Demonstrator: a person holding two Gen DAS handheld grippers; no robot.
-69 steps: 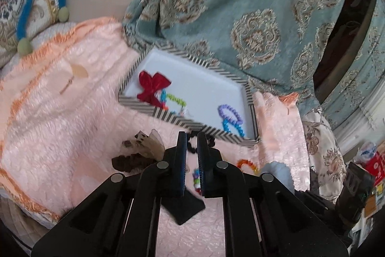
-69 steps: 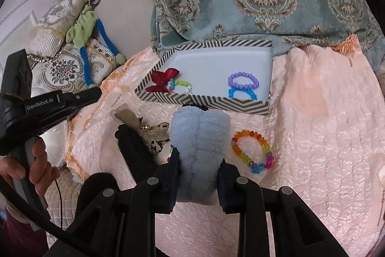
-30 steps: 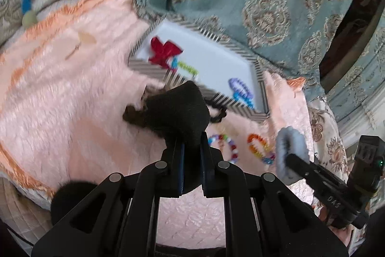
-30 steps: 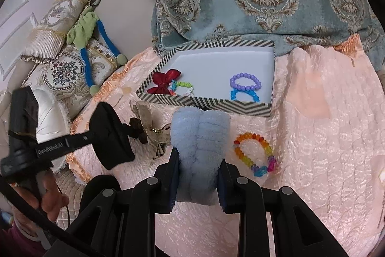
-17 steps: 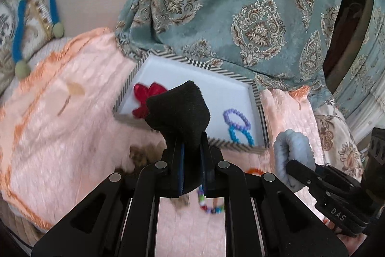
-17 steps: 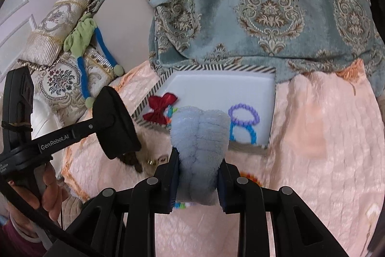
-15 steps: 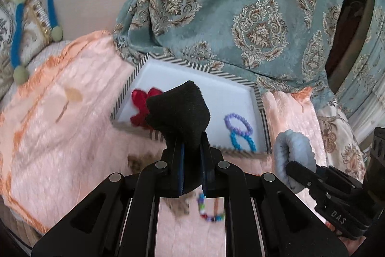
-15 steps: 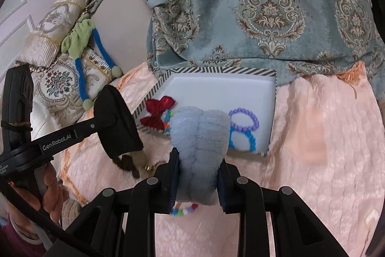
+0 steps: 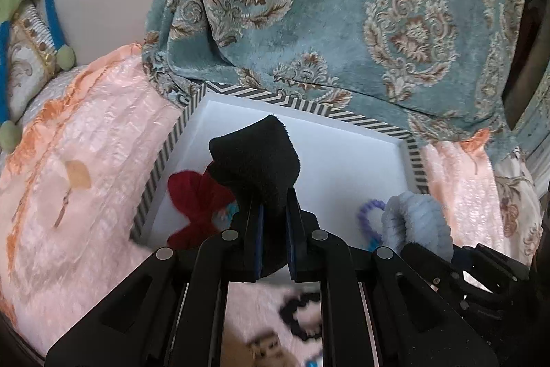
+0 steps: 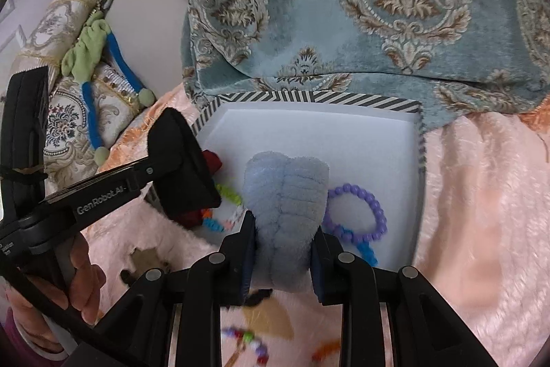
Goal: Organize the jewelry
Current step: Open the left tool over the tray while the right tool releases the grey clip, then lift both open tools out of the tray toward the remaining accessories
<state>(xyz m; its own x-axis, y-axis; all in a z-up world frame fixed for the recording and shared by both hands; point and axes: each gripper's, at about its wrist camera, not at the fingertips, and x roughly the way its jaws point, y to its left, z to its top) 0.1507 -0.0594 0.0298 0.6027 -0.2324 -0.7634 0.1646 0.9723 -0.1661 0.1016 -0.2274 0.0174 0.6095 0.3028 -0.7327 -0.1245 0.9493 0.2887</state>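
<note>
- The left tool (image 9: 274,215) squeezes a black scrunchie (image 9: 254,157).
- The right tool (image 10: 282,250) squeezes a blue scrunchie (image 10: 287,195).
- Both are now over the striped box (image 10: 343,100), closer than before.

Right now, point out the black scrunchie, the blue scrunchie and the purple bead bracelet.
black scrunchie (image 9: 256,157), left wrist view, fuzzy top.
blue scrunchie (image 10: 287,191), right wrist view, ribbed middle.
purple bead bracelet (image 10: 373,205), right wrist view, right-hand beads.

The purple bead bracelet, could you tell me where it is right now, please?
In the right wrist view the purple bead bracelet lies inside the striped-rim tray, on the tray's right side, just right of the blue fluffy scrunchie held by the right gripper.
</note>
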